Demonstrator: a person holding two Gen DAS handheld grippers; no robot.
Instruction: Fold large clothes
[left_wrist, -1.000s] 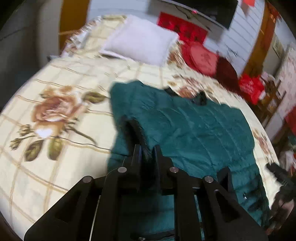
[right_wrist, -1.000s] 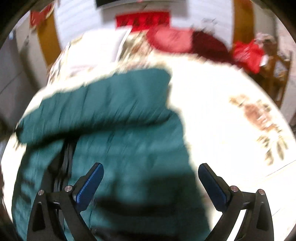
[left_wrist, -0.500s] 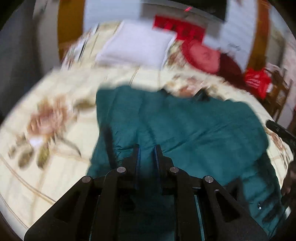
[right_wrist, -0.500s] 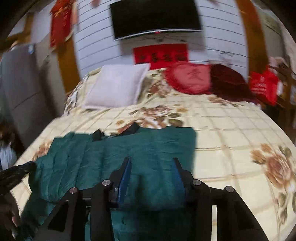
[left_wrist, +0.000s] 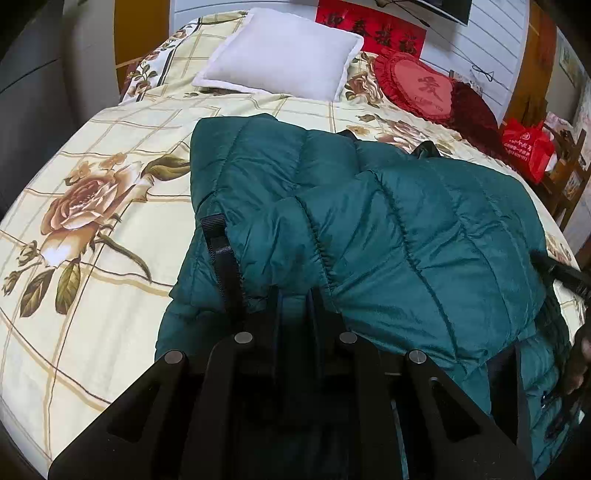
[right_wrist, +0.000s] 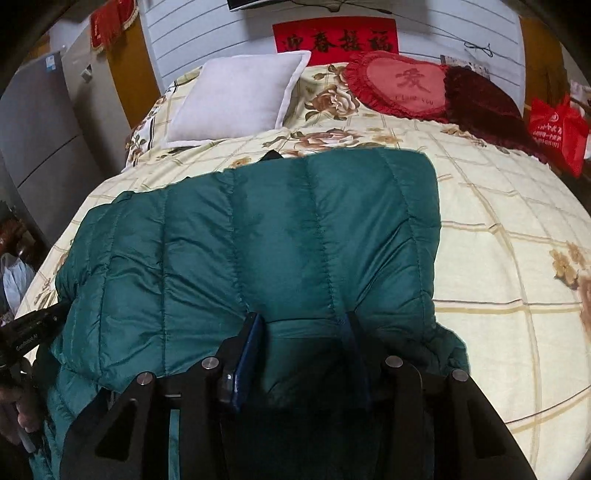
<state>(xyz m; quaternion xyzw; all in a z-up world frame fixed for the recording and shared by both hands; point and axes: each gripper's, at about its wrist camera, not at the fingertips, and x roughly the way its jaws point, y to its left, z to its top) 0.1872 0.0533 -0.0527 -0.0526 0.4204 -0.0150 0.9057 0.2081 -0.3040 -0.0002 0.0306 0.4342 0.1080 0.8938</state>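
A dark green quilted puffer jacket (left_wrist: 388, 206) lies on the bed, its far part folded over towards me. It also fills the middle of the right wrist view (right_wrist: 258, 236). My left gripper (left_wrist: 295, 295) is shut on the jacket's near edge, beside a black strap (left_wrist: 221, 254). My right gripper (right_wrist: 301, 325) is shut on a fold of the jacket's near edge, with fabric bunched between its blue pads (right_wrist: 247, 347). The other gripper shows at the left edge of the right wrist view (right_wrist: 29, 328).
The floral cream bedspread (left_wrist: 92, 206) covers the bed. A white pillow (right_wrist: 236, 99), a red heart cushion (right_wrist: 399, 85) and a dark red cushion (right_wrist: 480, 107) lie at the head. A red bag (right_wrist: 557, 133) sits at the right. Grey cabinets (right_wrist: 33, 129) stand left.
My right gripper went from wide open to shut on the jacket's fold. Both grippers moved forward, carrying the jacket's near part over itself. The left stayed shut.
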